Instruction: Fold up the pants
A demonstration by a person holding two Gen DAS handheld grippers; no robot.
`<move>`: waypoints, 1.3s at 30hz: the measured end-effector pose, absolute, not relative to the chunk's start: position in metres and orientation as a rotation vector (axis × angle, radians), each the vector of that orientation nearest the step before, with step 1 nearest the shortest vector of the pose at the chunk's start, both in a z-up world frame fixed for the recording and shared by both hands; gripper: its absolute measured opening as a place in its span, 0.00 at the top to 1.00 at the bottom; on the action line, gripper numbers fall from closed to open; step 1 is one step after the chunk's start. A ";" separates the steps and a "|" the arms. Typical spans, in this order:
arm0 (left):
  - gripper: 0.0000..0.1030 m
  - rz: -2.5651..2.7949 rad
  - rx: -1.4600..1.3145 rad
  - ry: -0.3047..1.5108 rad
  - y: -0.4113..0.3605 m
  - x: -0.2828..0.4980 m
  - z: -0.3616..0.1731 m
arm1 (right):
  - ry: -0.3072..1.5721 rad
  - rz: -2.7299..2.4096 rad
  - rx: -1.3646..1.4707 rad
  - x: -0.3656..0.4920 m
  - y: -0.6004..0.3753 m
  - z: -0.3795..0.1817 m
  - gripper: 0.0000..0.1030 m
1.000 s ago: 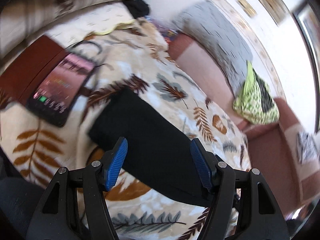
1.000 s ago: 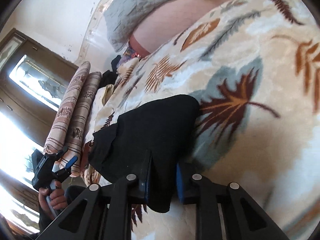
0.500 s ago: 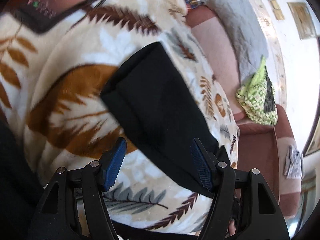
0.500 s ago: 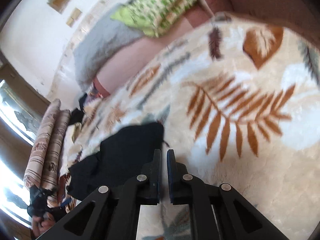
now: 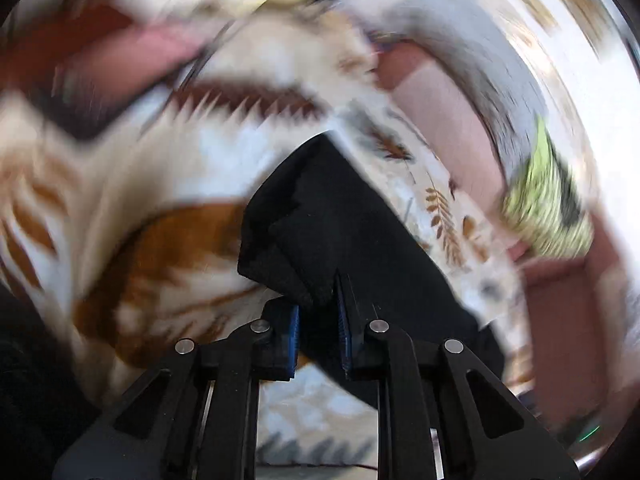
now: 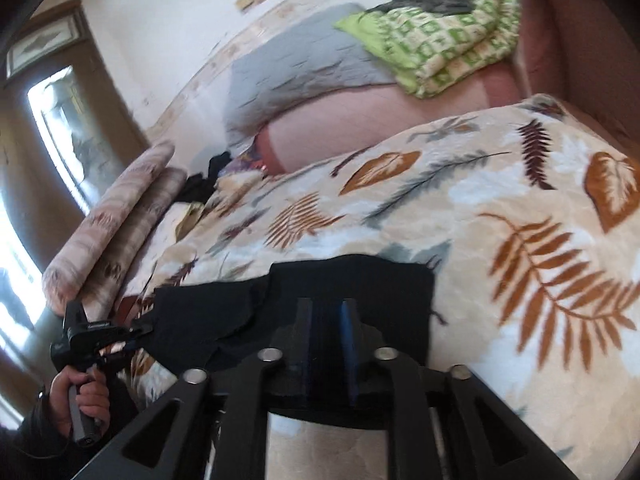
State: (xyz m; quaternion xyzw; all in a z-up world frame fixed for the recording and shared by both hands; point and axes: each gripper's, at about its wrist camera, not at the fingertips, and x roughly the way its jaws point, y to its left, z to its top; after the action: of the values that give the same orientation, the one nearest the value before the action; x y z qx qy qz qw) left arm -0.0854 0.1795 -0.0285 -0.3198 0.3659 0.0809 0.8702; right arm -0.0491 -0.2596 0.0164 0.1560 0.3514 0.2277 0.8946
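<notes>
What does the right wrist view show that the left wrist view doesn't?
Only the right wrist view: the person's hand holding the left hand-held gripper at one end of the black pants, the striped bolsters and a bright window.

Only the left wrist view, heavily blurred: the left hand-held gripper's blue pads closing on a bunched corner of the pants, and a reddish-brown object on the bed.

Both: the pants on the leaf-print blanket, the grey pillow and the green patterned bedding.
</notes>
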 end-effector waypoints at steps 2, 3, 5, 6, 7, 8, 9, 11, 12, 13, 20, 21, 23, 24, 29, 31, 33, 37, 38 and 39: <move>0.86 0.170 -0.459 0.689 0.152 -0.086 -0.006 | 0.779 0.465 0.312 -0.045 -0.255 0.008 0.75; 0.86 0.153 -0.343 0.634 0.133 -0.087 0.009 | 0.810 0.464 0.311 -0.042 -0.254 0.003 0.75; 0.86 0.094 -0.188 0.550 0.101 -0.091 0.031 | 0.876 0.457 0.304 -0.037 -0.251 -0.009 0.74; 0.86 0.041 -0.106 0.511 0.079 -0.091 0.042 | 0.879 0.455 0.305 -0.036 -0.251 -0.011 0.74; 0.86 -0.008 -0.033 0.490 0.059 -0.089 0.049 | 0.874 0.456 0.312 -0.036 -0.251 -0.012 0.72; 0.86 -0.047 0.016 0.476 0.042 -0.087 0.054 | 0.878 0.457 0.322 -0.035 -0.251 -0.012 0.71; 0.86 -0.102 0.085 0.463 0.018 -0.086 0.057 | 0.879 0.457 0.328 -0.035 -0.251 -0.012 0.69; 0.86 -0.191 0.181 0.465 -0.020 -0.083 0.055 | 0.878 0.460 0.343 -0.035 -0.250 -0.014 0.66; 0.86 -0.243 0.212 0.467 -0.039 -0.083 0.052 | 0.877 0.460 0.345 -0.036 -0.250 -0.014 0.64; 0.86 -0.277 0.238 0.472 -0.054 -0.083 0.048 | 0.877 0.463 0.344 -0.036 -0.250 -0.014 0.63; 0.86 -0.350 0.296 0.553 -0.116 -0.055 0.028 | 0.878 0.491 0.387 -0.038 -0.254 -0.012 0.63; 0.86 -0.351 0.296 0.566 -0.121 -0.054 0.026 | 0.866 0.474 0.380 -0.040 -0.257 -0.008 0.63; 0.87 -0.357 0.293 0.584 -0.125 -0.049 0.019 | 0.810 0.395 0.340 -0.047 -0.267 0.003 0.63; 0.87 -0.364 0.292 0.589 -0.128 -0.047 0.015 | 0.788 0.363 0.342 -0.050 -0.274 0.007 0.63; 0.83 -0.435 0.288 0.644 -0.147 -0.046 -0.006 | 0.738 0.161 0.433 -0.063 -0.323 0.009 0.63; 0.71 -0.469 0.294 0.708 -0.156 -0.041 -0.020 | 0.745 0.141 0.447 -0.063 -0.329 0.007 0.63; 0.59 -0.484 0.292 0.707 -0.156 -0.044 -0.022 | 0.746 0.114 0.433 -0.064 -0.330 0.006 0.63; 0.59 -0.602 0.151 0.705 -0.134 -0.062 0.002 | 0.726 0.075 0.420 -0.064 -0.331 0.011 0.63; 0.59 -0.632 0.072 0.704 -0.118 -0.067 0.012 | 0.705 0.071 0.423 -0.065 -0.332 0.015 0.63; 0.58 -0.640 0.007 0.698 -0.101 -0.071 0.021 | 0.678 0.069 0.421 -0.067 -0.332 0.019 0.63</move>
State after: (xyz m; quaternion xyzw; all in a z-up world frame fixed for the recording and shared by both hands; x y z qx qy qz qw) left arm -0.0713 -0.1011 0.0214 0.0032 0.3360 -0.3082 0.8900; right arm -0.0668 -0.3321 0.0194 0.2049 0.3302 0.0337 0.9208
